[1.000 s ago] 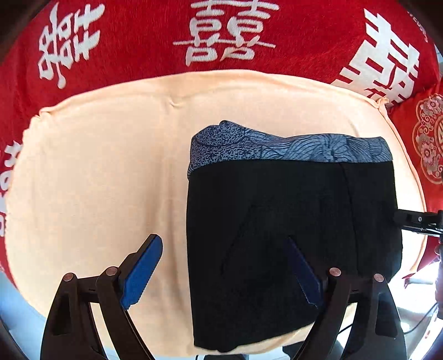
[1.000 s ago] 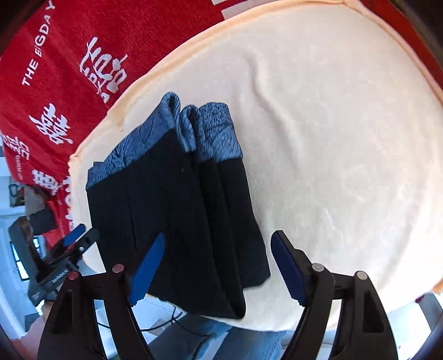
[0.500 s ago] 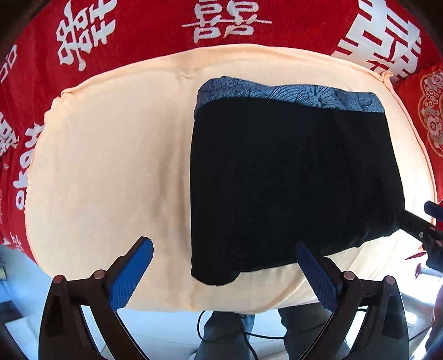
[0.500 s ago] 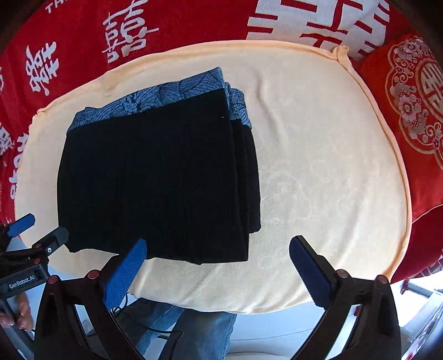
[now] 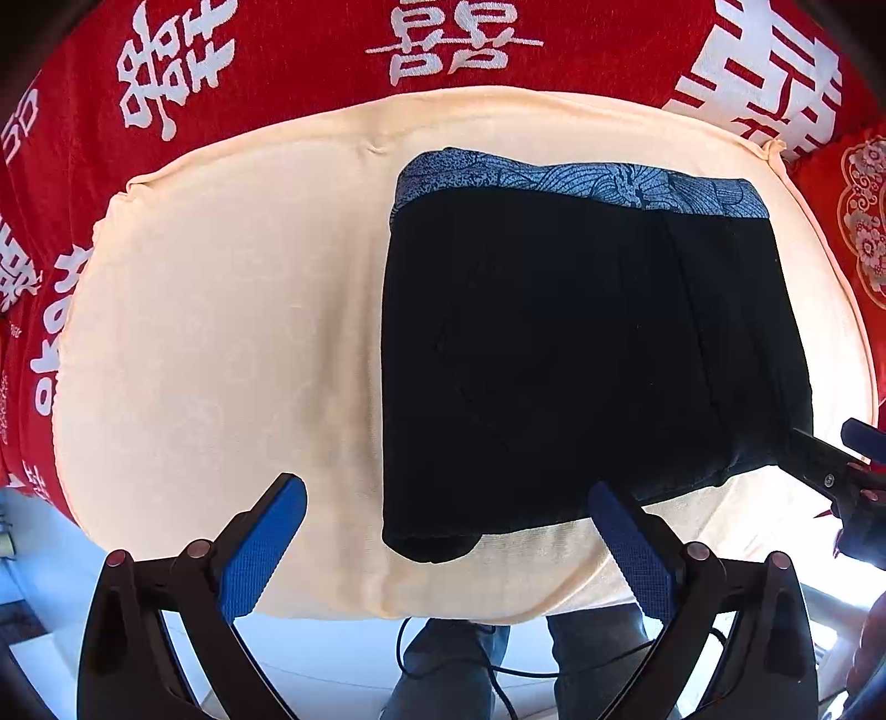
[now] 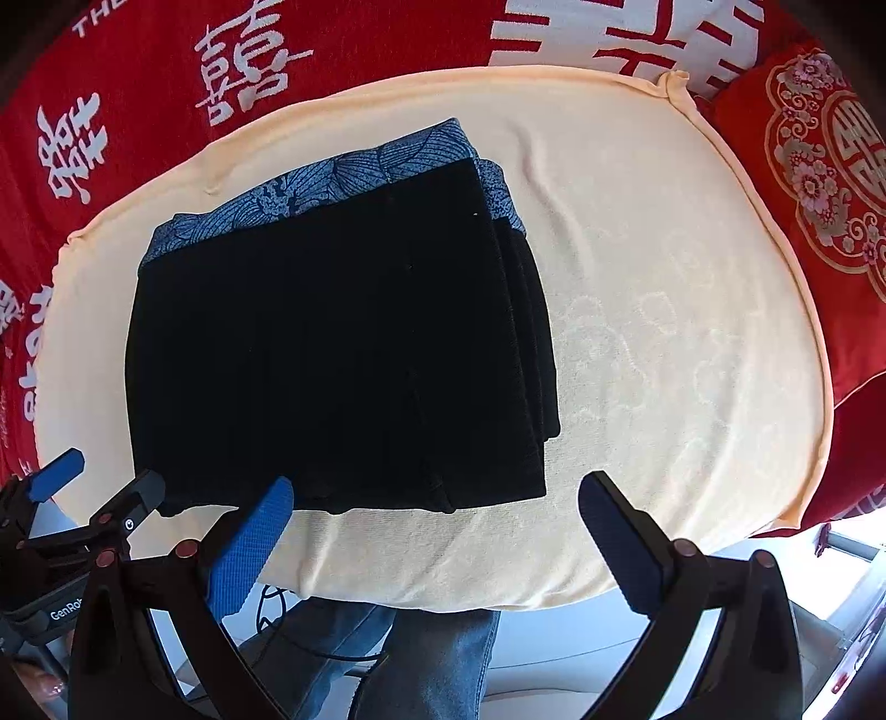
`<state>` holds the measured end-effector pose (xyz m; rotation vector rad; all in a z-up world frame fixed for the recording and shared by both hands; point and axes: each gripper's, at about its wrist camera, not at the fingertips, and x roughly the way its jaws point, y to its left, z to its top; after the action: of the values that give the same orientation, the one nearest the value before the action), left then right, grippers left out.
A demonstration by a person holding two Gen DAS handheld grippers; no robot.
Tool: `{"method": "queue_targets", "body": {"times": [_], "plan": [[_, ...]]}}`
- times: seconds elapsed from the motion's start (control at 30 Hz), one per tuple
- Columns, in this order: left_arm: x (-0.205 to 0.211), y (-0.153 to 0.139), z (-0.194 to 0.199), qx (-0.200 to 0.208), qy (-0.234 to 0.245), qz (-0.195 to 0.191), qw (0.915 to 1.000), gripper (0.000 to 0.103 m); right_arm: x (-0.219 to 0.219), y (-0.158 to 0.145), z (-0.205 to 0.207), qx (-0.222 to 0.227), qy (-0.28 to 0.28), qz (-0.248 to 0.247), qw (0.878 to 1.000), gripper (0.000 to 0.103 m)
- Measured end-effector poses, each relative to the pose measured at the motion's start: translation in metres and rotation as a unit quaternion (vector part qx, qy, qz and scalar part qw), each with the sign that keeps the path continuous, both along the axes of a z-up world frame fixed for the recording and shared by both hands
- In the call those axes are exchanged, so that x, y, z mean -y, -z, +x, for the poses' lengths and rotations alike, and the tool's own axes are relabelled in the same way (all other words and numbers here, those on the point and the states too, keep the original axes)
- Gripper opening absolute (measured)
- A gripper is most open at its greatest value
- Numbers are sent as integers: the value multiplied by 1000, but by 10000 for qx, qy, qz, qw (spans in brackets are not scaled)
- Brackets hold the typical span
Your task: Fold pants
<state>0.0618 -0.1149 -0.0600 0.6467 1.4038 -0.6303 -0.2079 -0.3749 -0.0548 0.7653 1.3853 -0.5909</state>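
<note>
The black pants (image 5: 581,354) lie folded into a compact rectangle on the cream towel (image 5: 221,332), with the blue patterned waistband (image 5: 581,177) at the far edge. They also show in the right wrist view (image 6: 332,343), layers stacked at their right side. My left gripper (image 5: 443,531) is open and empty, above the towel's near edge by the pants' near left corner. My right gripper (image 6: 437,526) is open and empty, above the pants' near edge. Neither touches the cloth.
The towel (image 6: 664,332) covers a table over a red cloth with white characters (image 5: 443,44). A red embroidered cushion (image 6: 819,183) sits at the right. The person's jeans (image 6: 432,659) and a cable show below the near edge. The left gripper appears at lower left (image 6: 72,498).
Both grippers have drawn back from the pants toward the near edge of the table, still open. The pants lie flat and unmoved over the last half second.
</note>
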Motion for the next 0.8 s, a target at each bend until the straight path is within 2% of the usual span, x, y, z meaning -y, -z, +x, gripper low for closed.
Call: {"method": "queue_targets", "body": {"times": [0.8], "plan": [[4, 5, -3, 29, 113, 48, 9999, 103, -2, 6, 5, -220, -161, -136, 9995, 103]]}}
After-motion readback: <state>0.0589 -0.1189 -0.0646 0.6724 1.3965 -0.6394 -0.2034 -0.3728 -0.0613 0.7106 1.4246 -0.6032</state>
